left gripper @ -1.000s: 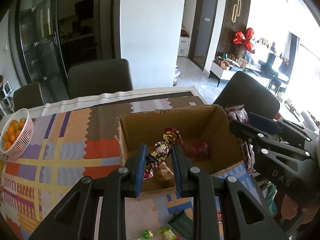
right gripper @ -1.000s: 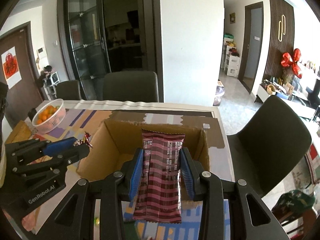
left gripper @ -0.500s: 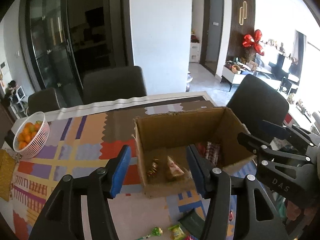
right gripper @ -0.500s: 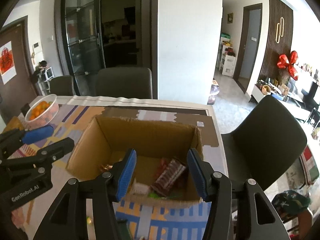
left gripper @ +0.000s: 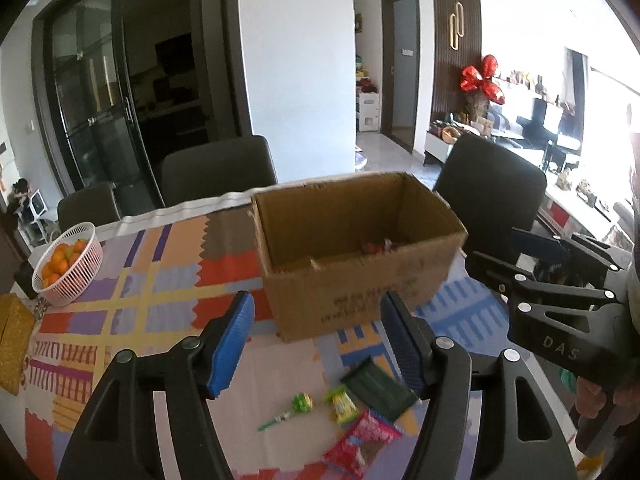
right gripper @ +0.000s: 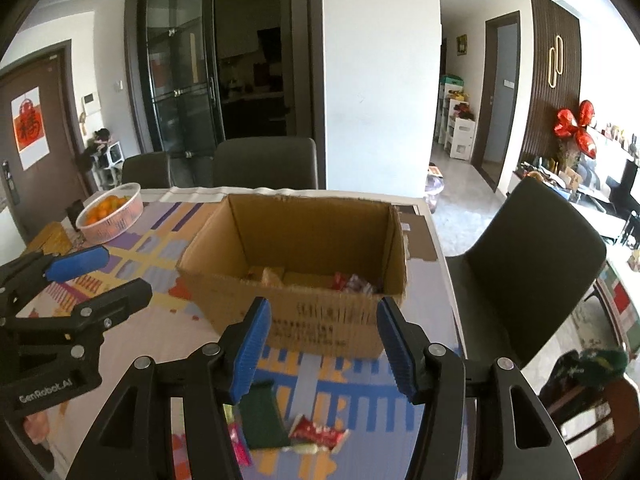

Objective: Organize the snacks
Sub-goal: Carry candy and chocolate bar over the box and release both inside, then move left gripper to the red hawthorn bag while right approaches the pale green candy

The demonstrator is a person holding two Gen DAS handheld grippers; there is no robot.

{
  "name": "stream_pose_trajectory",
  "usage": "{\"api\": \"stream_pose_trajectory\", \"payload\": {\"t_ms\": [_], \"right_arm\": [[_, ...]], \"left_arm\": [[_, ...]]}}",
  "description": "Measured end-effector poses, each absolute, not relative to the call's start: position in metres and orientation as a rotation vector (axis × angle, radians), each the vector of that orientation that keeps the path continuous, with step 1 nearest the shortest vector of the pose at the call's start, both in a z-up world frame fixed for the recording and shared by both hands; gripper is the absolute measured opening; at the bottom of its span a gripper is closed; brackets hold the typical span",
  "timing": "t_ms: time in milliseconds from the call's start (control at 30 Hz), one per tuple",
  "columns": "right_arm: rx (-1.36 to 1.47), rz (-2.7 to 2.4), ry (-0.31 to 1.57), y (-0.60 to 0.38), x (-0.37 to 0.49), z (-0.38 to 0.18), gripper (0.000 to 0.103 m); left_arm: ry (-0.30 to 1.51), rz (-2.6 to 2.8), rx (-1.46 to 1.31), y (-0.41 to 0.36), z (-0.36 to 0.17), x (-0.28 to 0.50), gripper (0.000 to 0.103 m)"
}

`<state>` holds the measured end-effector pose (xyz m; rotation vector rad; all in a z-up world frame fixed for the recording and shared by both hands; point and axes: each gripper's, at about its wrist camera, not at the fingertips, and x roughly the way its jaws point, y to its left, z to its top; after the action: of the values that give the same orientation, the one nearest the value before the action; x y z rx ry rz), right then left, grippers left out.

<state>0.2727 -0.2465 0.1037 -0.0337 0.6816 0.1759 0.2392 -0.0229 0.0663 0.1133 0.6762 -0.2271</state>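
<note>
An open cardboard box (left gripper: 360,264) (right gripper: 304,280) stands on the table with several snacks inside. My left gripper (left gripper: 318,340) is open and empty, above the table in front of the box. My right gripper (right gripper: 318,344) is open and empty too, in front of the box's near wall. On the table near me lie a dark green packet (left gripper: 378,390) (right gripper: 262,416), a green lollipop (left gripper: 298,406), a yellow-green candy (left gripper: 342,404), a red-pink bag (left gripper: 362,442) and a red wrapped snack (right gripper: 318,434).
A white basket of oranges (left gripper: 66,264) (right gripper: 110,212) sits at the far left on the patterned tablecloth (left gripper: 140,288). Dark chairs stand behind the table (left gripper: 218,172) and at its right side (right gripper: 532,272). A yellow item (left gripper: 12,344) lies at the left edge.
Both grippers opened and dropped their snacks, a foil candy and a striped brown packet, into the box. Both then drew back toward me, bringing the loose snacks on the table into view.
</note>
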Motion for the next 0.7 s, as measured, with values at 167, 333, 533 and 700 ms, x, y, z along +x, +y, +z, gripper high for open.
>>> {"api": "stream_pose_trajectory", "payload": {"t_ms": [167, 333, 533, 700], "right_arm": [[-0.045, 0.164, 0.679, -0.244, 0.249, 0.09, 0.056], [-0.03, 0.165, 0.706, -0.248, 0.228, 0.072, 0.056], [-0.03, 0.167, 0.759, -0.249, 0.212, 0.047, 0.056], [-0.025, 0.172, 0.806, -0.248, 0.202, 0.024, 0.056]], "left_arm": [[0.705, -0.253, 0.128, -0.026, 0.049, 0.218, 0.068], [0.739, -0.273, 0.125, -0.025, 0.028, 0.203, 0.07], [0.793, -0.294, 0.13, -0.024, 0.001, 0.191, 0.071], [0.844, -0.319, 0.146, -0.028, -0.024, 0.184, 0.071]]}}
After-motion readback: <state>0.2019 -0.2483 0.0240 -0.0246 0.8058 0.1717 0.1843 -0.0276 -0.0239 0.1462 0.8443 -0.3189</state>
